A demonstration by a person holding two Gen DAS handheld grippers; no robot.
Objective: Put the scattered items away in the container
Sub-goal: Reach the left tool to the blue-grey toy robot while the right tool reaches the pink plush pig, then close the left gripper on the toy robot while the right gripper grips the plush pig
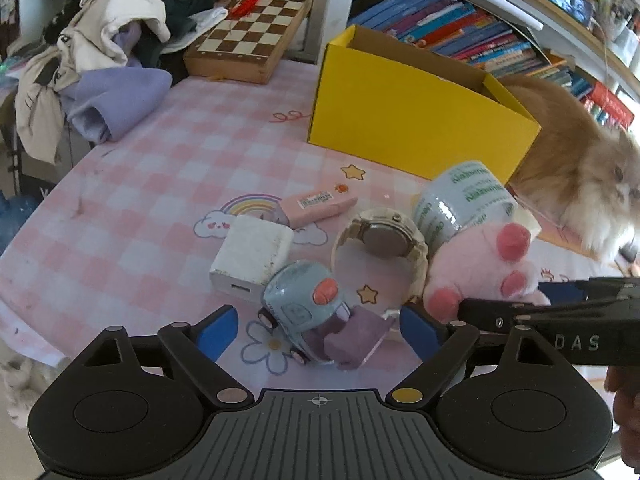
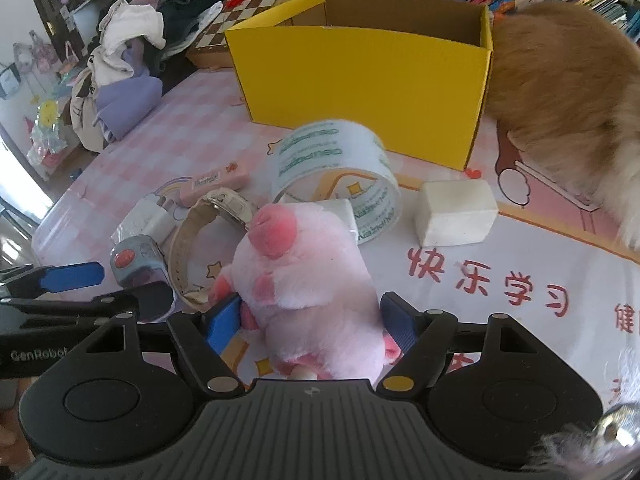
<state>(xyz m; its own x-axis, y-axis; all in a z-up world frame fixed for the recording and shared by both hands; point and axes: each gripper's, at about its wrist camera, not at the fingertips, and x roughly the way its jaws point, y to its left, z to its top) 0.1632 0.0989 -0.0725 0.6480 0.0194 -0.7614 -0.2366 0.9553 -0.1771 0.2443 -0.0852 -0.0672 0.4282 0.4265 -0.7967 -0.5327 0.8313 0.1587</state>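
Observation:
A yellow cardboard box (image 1: 416, 120) (image 2: 360, 80) stands open at the back of the pink checked table. My left gripper (image 1: 316, 326) is open around a small blue toy car (image 1: 300, 304) with a purple block (image 1: 354, 338) at its front. My right gripper (image 2: 312, 320) is open around a pink plush pig (image 2: 308, 280) (image 1: 476, 268), its pads close to the pig's sides. Near them lie a beige watch (image 1: 380, 240) (image 2: 208, 232), a clear tape roll (image 1: 464, 200) (image 2: 336, 172), a white charger (image 1: 252, 256), a pink eraser case (image 1: 320, 206) and a white block (image 2: 456, 212).
A fluffy orange cat (image 1: 580, 160) (image 2: 568, 96) stands right of the box, at the table's right side. A chessboard (image 1: 252, 36) and a pile of clothes (image 1: 100, 60) lie at the back left. Book shelves (image 1: 480, 28) rise behind the box.

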